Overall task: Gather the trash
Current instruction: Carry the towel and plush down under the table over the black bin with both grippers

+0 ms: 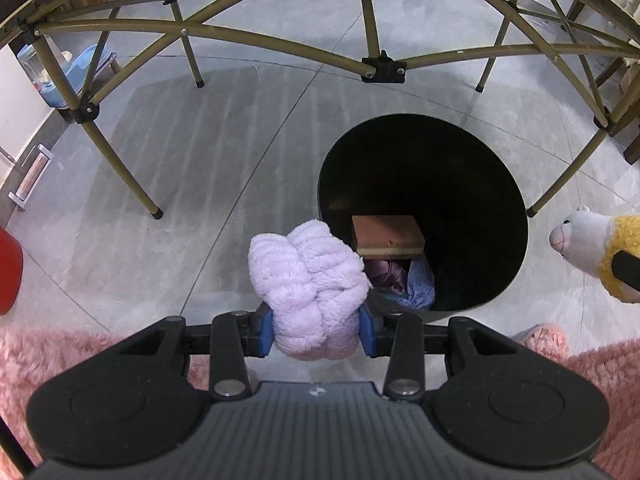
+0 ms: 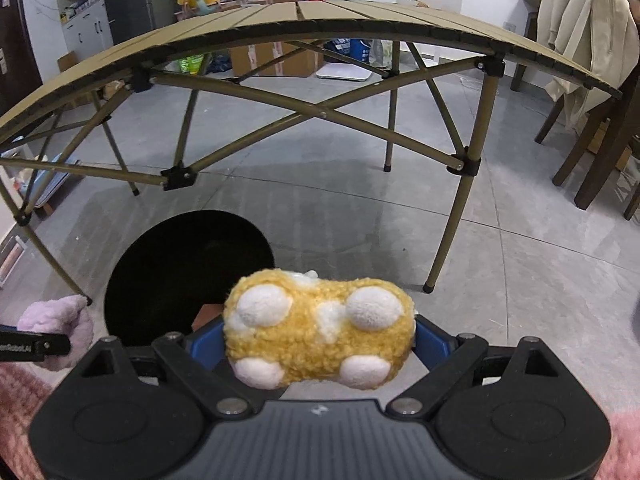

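Purple fluffy cloth (image 1: 308,292) squeezed tight in your left gripper (image 1: 316,334), fingers closed on it, just beside rim of black bin (image 1: 500,184) on floor. Your right gripper (image 2: 320,340) holds yellow plush toy (image 2: 320,330), fingers spread wide around it, near bin, not over opening. Bin already has brown block (image 1: 388,236) and blue cloth (image 1: 420,288) inside. Left to do: bring both over hole, let go, both not yet dropped

Even indoor light, sharp focus; strong fisheye bending at edges; faint sheen on floor (image 1: 248,128).
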`<state>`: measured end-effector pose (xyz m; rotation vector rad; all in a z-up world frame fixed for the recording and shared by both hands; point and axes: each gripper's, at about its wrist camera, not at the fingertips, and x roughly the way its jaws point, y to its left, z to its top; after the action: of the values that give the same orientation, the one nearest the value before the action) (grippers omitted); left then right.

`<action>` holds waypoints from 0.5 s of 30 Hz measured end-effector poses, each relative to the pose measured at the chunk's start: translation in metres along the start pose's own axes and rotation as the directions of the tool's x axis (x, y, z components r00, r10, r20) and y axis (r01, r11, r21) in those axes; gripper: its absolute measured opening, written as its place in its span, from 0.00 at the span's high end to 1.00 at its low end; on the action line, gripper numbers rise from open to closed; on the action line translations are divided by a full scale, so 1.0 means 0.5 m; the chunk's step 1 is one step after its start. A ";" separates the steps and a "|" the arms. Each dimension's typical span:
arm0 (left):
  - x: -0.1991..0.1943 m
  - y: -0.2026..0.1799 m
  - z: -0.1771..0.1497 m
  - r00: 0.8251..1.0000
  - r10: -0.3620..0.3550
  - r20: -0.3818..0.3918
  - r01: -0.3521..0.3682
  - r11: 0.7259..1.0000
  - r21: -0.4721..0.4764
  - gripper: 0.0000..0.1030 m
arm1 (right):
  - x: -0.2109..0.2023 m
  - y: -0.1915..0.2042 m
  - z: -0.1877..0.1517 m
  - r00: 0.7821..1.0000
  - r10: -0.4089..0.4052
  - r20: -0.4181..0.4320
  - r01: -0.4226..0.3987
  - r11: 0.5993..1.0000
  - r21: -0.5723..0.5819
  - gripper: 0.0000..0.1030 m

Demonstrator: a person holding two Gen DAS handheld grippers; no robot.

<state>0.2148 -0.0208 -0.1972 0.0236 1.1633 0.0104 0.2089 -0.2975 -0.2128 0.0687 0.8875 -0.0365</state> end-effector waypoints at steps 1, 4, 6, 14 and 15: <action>0.001 -0.001 0.003 1.000 -0.001 0.002 0.001 1.000 -0.003 0.61 | 0.005 -0.002 0.003 1.000 -0.003 0.000 0.003 1.000 0.003 0.09; 0.002 -0.007 0.017 1.000 -0.003 0.011 0.003 1.000 -0.008 0.61 | 0.020 -0.006 0.013 1.000 -0.015 -0.001 0.015 1.000 0.010 0.09; 0.003 -0.015 0.027 1.000 -0.008 0.017 0.008 1.000 -0.003 0.61 | 0.031 -0.009 0.019 1.000 -0.019 -0.004 0.019 1.000 0.015 0.09; 0.010 -0.059 0.060 0.999 -0.029 0.033 0.029 0.999 0.023 0.61 | 0.073 -0.020 0.035 0.999 -0.033 -0.016 0.034 0.999 0.030 0.09; 0.013 -0.066 0.065 0.999 -0.033 0.033 0.032 0.999 0.026 0.61 | 0.077 -0.021 0.037 0.999 -0.033 -0.016 0.034 0.999 0.032 0.09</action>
<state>0.2472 -0.0541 -0.1908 0.0276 1.1299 -0.0334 0.2468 -0.3093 -0.2316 0.0840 0.9038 -0.0816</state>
